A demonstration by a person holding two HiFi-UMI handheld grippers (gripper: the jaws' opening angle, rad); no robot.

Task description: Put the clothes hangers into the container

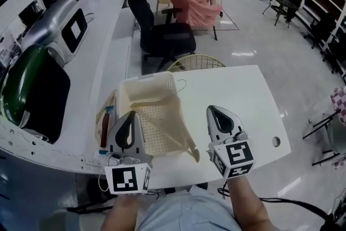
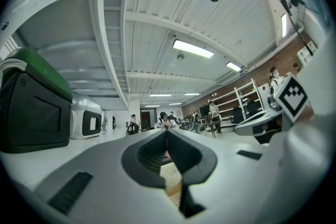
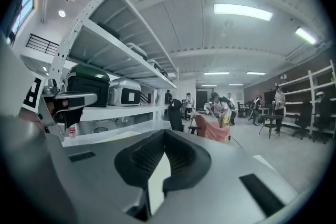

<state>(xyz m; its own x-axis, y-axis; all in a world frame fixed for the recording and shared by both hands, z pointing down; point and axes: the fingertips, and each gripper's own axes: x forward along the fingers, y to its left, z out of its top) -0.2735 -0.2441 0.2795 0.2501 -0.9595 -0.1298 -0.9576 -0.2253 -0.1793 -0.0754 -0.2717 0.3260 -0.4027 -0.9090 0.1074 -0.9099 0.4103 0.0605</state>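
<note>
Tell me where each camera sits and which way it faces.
Head view: on the head, facing down at table, basket; left gripper, right gripper, forearms show.
Left gripper view: on left gripper, facing across the room; its shut jaws show.
Right gripper view: on right gripper, facing likewise; its shut jaws show.
Shared: both gripper views see the green case.

Head view steeply down over table [image 1: 238, 89]; gripper views low, sharing hall.

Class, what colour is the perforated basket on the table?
The basket is cream; the head view shows it best.
</note>
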